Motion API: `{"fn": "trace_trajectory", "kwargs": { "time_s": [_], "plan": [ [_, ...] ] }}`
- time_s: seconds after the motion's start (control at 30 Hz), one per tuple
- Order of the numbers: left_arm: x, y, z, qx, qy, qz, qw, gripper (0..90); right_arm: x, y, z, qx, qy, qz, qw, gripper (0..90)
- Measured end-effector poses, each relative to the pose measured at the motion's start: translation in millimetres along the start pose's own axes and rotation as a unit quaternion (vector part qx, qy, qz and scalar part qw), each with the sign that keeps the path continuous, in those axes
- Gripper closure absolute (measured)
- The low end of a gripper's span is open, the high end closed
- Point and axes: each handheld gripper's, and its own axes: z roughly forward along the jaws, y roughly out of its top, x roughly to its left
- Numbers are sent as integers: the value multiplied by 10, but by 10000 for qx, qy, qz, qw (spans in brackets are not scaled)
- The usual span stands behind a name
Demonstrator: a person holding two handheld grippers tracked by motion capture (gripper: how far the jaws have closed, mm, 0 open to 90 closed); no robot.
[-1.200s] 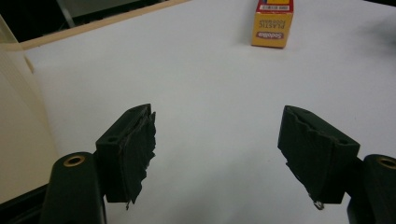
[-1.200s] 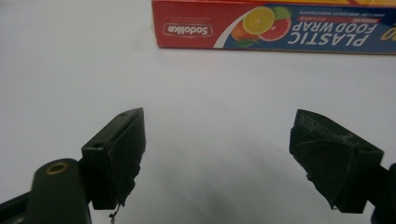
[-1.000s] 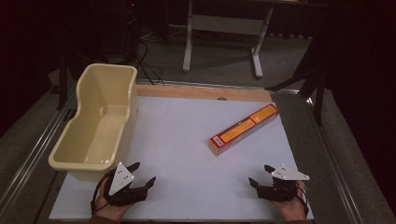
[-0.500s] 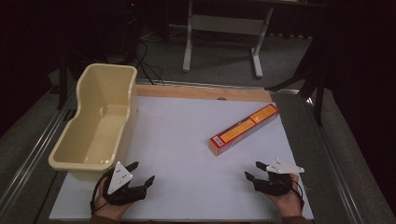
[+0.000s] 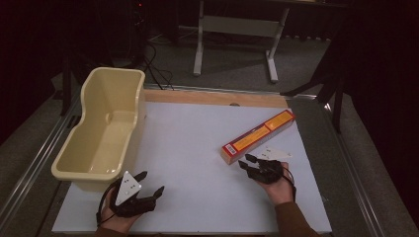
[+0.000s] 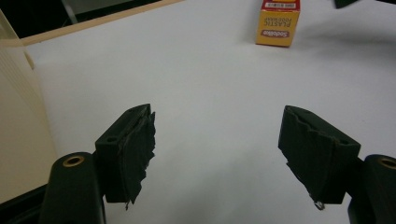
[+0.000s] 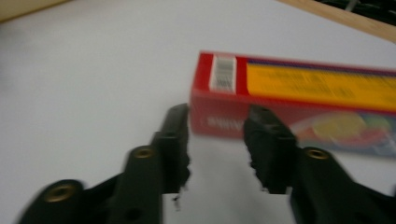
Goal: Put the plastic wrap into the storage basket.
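Note:
A long red and orange box (image 5: 258,137) lies slantwise on the white table top (image 5: 197,143), right of the middle. My right gripper (image 5: 245,161) sits just short of the box's near end, open, with nothing between its jaws. In the right gripper view the box (image 7: 317,93) lies right beyond the tips of the right gripper (image 7: 218,112); I cannot tell whether they touch. My left gripper (image 5: 152,181) rests near the front left, wide open and empty. The left gripper view shows the left gripper (image 6: 218,112) over bare table, with the box's end (image 6: 279,21) far ahead.
A cream plastic tub (image 5: 101,133) stands along the table's left side, close behind the left gripper; its wall (image 6: 16,116) shows at the left of the left gripper view. A wooden strip (image 5: 212,97) borders the far edge. Metal rails run along both sides.
My right gripper has moved forward and a little left, up to the near end of the box. The left gripper has hardly moved.

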Motion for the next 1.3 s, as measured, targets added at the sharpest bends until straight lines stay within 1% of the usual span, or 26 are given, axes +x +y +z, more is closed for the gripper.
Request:
{"fn": "trace_trajectory", "kwargs": {
  "time_s": [0.07, 0.1, 0.17, 0.27, 0.33, 0.37, 0.43, 0.53, 0.63, 0.67, 0.73, 0.8, 0.9, 0.93, 1.0, 1.13, 1.17, 1.23, 1.3],
  "plan": [
    [0, 0, -1, 1, -3, -2, 10000, 268, 18, 77, 94, -93, 40, -13, 9999, 756],
    [0, -1, -2, -5, -4, -2, 10000, 268, 28, 115, 138, -144, 55, -25, 9999, 787],
    [2, -1, -2, -5, -8, -5, 10000, 270, 39, 193, 235, -148, 20, -33, 9999, 815],
    [0, 1, -6, -8, -9, 3, 10000, 270, 38, 300, 383, -98, -25, -46, 9999, 892],
    [-2, 2, -6, -18, -9, 6, 10000, 270, 30, 374, 478, -32, -84, -9, 10000, 898],
    [-1, 3, -5, -6, -11, 8, 10000, 270, 25, 410, 524, 11, -125, -27, 9999, 899],
    [-1, 2, -3, -4, -16, 9, 10000, 270, 19, 474, 617, 137, -182, -17, 9997, 899],
    [0, 4, -5, -16, -15, 18, 10000, 270, 4, 550, 748, 295, -279, -32, 9992, 899],
    [4, 3, -4, -11, -23, 11, 10000, 270, -16, 612, 864, 449, -343, 19, 9984, 899],
    [5, 3, -5, -11, -24, 9, 10000, 270, -20, 631, 900, 536, -352, 47, 9979, 899],
    [5, 4, -6, -11, -23, 10, 10000, 270, -20, 659, 966, 672, -401, 27, 9969, 899],
    [6, 4, -8, -13, -24, 11, 10000, 270, -20, 673, 1027, 840, -392, 57, 9957, 899],
    [12, 4, -15, -26, -16, 0, 10000, 270, -25, 666, 1099, 1091, -426, 88, 9931, 899],
    [14, 4, -18, -30, -17, 0, 10000, 270, -26, 659, 1112, 1147, -435, 68, 9924, 899],
    [17, 3, -19, -38, -13, -9, 10000, 271, -35, 676, 1099, 1278, -383, 192, 9909, 898],
    [12, 2, -19, -20, -8, 4, 10000, 274, -33, 693, 1032, 1681, -265, 228, 9851, 898],
    [10, 1, -22, -31, -6, 9, 10000, 275, -21, 685, 1001, 1762, -268, 191, 9838, 898],
    [12, 0, -21, -32, -5, 1, 10000, 275, 26, 645, 914, 1897, -322, 7, 9813, 898],
    [14, -1, -21, -26, 0, -9, 10000, 275, 67, 582, 788, 1983, -393, -153, 9792, 898]
  ]
}}
